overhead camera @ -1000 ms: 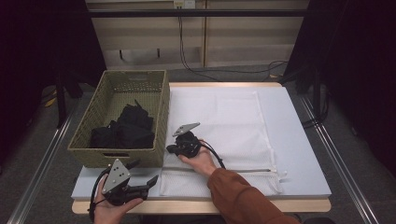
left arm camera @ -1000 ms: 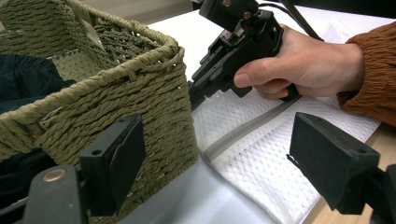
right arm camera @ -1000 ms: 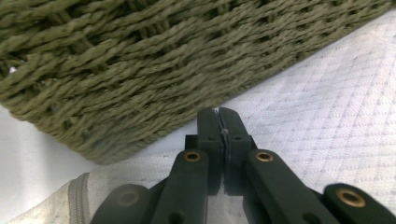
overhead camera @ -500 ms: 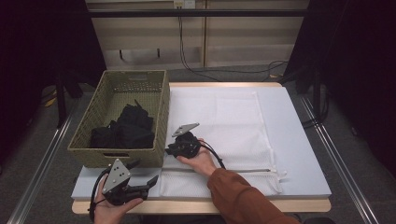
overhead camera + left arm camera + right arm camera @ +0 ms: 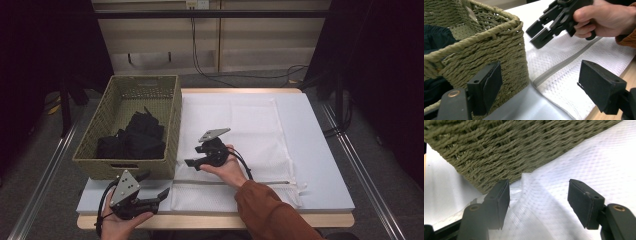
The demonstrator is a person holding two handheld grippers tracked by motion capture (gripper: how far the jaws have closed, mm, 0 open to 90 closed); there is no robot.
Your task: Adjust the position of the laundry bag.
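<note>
A lab-like recording setup is showing here: metal rails [image 5: 45, 170] are flanking the table [image 5: 320, 150] beyond the fingers, dark curtains [image 5: 385, 75] are hanging around, and cables [image 5: 200, 55] are trailing down the back wall.

The basket [image 5: 131, 127] was olive green, woven in a twisted rope pattern. The clothes [image 5: 132, 140] in it were black. The mesh bag [image 5: 250, 145] was white with a fine diamond netting and a grey zip strip [image 5: 564, 62]. The table [image 5: 320, 150] was pale grey-blue with a light wood edge. Both grippers, left [image 5: 150, 200] and right [image 5: 192, 162], were black, each with a grey plate. The sleeve [image 5: 270, 210] was rust orange.
</note>
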